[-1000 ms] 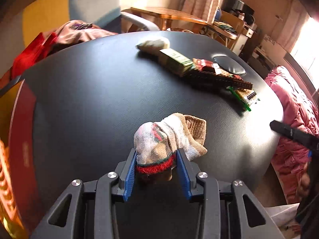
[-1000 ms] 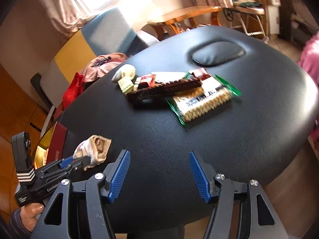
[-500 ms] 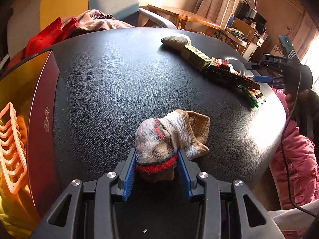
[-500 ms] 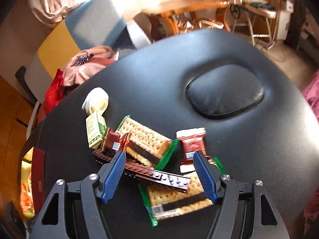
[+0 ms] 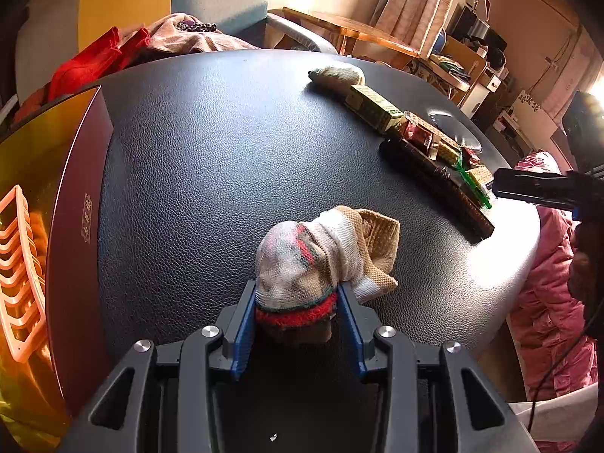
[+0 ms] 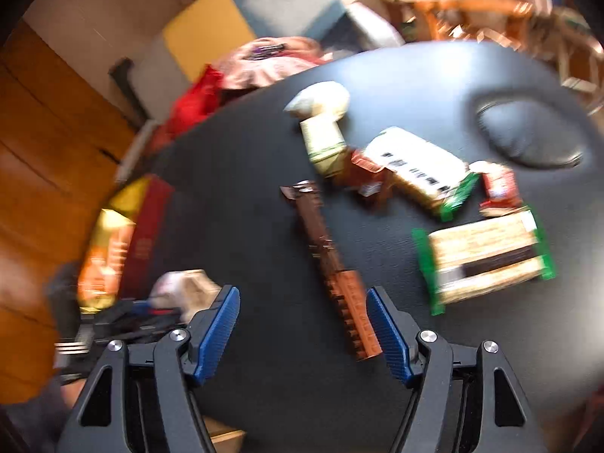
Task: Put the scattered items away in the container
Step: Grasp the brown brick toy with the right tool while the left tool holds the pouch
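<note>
Two grippers over a black, pebble-grained padded table (image 5: 226,173). Left gripper (image 5: 296,324): ribbed blue pads pressing a rolled knit sock (image 5: 302,264), red fuzzy cuff nearest; jaws have just eased slightly wider. Dark red box (image 5: 71,234), gold-lined, near left. Right gripper (image 6: 304,334): jaws wide, nothing held, brown studded brick strip (image 6: 332,268) lying between them. Crinkly cracker packets (image 6: 487,260) right.

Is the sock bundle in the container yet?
Out. The sock bundle sits over the black tabletop, beside the red container.
</note>
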`<action>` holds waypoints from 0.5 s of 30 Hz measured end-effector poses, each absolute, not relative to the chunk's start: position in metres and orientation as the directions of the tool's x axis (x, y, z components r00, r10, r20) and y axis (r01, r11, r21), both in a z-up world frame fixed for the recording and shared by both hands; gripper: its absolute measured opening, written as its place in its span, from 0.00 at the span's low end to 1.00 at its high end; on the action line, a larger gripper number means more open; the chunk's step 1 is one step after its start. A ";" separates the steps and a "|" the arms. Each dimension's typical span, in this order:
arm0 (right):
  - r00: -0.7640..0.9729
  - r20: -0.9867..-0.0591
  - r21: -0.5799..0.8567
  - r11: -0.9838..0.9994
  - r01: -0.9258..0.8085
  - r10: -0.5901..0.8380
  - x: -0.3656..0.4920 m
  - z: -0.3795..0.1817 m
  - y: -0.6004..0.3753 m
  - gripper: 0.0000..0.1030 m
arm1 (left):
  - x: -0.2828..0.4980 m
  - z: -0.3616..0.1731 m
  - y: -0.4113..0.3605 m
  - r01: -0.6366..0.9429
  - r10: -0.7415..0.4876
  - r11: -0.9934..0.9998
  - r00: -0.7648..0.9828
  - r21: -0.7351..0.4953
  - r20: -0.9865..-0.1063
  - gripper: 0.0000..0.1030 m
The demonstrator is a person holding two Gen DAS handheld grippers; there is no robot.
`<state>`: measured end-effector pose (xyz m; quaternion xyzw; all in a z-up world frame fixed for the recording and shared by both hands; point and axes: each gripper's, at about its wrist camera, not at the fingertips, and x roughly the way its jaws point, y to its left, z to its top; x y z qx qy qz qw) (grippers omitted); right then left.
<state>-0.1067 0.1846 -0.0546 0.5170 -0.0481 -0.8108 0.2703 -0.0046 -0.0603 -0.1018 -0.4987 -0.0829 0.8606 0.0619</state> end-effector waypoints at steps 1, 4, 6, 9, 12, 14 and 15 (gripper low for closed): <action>-0.337 -0.818 0.327 -0.860 0.393 -0.465 -0.107 -0.055 0.180 0.66 | -0.004 -0.102 -0.060 -0.024 0.189 -0.979 -0.494 -0.204 -0.849 0.41; -0.377 -0.840 0.218 -0.880 0.423 -0.390 -0.108 -0.059 0.162 0.60 | -0.004 -0.101 -0.060 -0.020 0.187 -0.979 -0.492 -0.203 -0.850 0.41; -0.393 -0.856 0.145 -0.886 0.440 -0.335 -0.112 -0.062 0.151 0.53 | -0.004 -0.101 -0.060 -0.020 0.184 -0.980 -0.491 -0.200 -0.851 0.42; -0.398 -0.874 0.073 -0.886 0.458 -0.278 -0.124 -0.069 0.145 0.51 | -0.004 -0.101 -0.060 -0.019 0.185 -0.979 -0.489 -0.201 -0.852 0.42; -0.350 -0.895 0.080 -0.873 0.481 -0.275 -0.137 -0.079 0.141 0.39 | -0.005 -0.102 -0.060 -0.018 0.190 -0.978 -0.486 -0.207 -0.853 0.42; -0.329 -0.905 0.073 -0.862 0.502 -0.269 -0.142 -0.083 0.138 0.38 | -0.005 -0.102 -0.059 -0.020 0.187 -0.979 -0.486 -0.203 -0.854 0.43; -0.322 -0.909 0.067 -0.856 0.512 -0.264 -0.143 -0.085 0.136 0.35 | -0.005 -0.102 -0.059 -0.021 0.185 -0.979 -0.485 -0.201 -0.855 0.43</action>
